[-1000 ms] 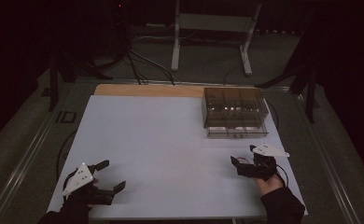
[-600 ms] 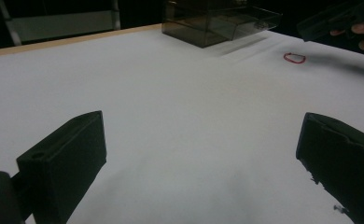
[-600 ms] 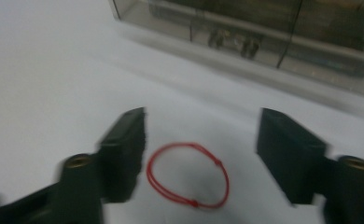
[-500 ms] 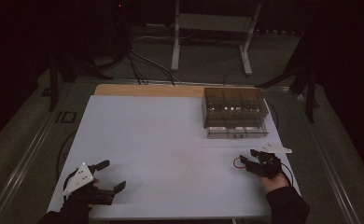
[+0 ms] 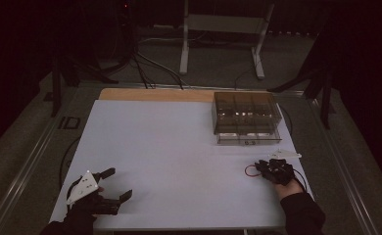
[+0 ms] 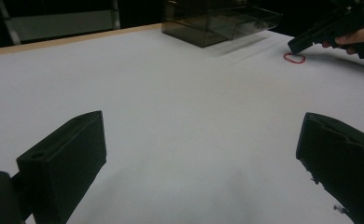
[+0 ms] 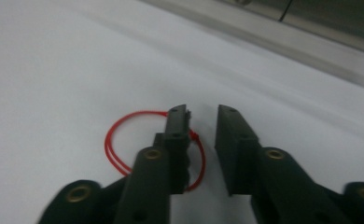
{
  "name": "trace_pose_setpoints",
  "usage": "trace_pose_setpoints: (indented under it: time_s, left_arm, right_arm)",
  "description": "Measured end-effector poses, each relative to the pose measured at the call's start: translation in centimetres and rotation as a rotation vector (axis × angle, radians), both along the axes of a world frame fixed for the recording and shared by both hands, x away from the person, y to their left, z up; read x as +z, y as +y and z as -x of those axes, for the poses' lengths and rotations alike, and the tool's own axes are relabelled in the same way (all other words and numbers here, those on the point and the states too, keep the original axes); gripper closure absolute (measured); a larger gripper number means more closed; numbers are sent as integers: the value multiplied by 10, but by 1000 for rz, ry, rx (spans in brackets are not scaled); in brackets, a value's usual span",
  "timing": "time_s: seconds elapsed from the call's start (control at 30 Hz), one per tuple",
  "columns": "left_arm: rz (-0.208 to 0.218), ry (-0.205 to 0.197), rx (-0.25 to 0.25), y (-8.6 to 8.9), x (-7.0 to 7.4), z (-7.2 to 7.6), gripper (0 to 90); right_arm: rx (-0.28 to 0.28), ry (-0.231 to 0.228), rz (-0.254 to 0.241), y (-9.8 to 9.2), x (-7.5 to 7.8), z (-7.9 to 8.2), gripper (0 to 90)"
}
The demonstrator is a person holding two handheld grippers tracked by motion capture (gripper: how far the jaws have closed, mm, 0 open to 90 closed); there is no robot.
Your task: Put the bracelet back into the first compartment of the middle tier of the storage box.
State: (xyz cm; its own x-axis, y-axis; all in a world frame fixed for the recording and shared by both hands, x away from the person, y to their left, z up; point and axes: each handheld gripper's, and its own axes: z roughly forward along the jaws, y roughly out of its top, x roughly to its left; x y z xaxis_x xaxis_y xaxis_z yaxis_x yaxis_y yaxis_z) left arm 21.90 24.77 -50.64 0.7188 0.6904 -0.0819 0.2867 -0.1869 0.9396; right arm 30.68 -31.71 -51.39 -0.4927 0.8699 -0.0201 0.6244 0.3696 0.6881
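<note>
A red rubber band lies flat on the white table sheet at the right front. My right gripper is down at it, held by a hand in a dark sleeve. In the right gripper view the band loops out to the left; its right strand runs under the left jaw and into the narrow gap. The jaws of that gripper have just been closing and still stand slightly apart, not pressing on the strand. My left gripper rests wide open at the left front, nothing between its jaws. From there the band and right gripper show far right.
A smoky clear box with small drawers stands at the back right of the sheet, one low drawer pulled out toward me. A wooden strip runs along the far edge. Cables and a metal stand lie on the floor beyond.
My right gripper has come down and forward onto the red band, and its jaws have drawn from wide to nearly together. The left gripper has stayed put.
</note>
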Motion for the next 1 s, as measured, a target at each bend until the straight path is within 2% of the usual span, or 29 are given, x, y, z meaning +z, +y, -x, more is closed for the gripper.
trace_pose_setpoints:
  time_s: [0.1,0.23,0.47,0.57,0.7,1.0]
  left_arm:
    - [2,1,-1,0,0,-1,33]
    - [6,5,0,1,-1,-1,33]
    - [4,5,-4,0,-1,-1,33]
    - [3,6,-2,0,-1,0,33]
    - [5,4,3,2,-1,2,33]
    - [-5,0,2,1,0,3,33]
  right_arm:
    - [16,8,17,1,-3,-2,811]
    - [27,14,17,2,-3,-4,863]
    - [22,12,41,5,-2,-3,873]
    - [12,17,32,6,-1,-3,876]
    - [0,-1,11,6,7,-2,877]
    - [18,-6,-6,11,15,3,877]
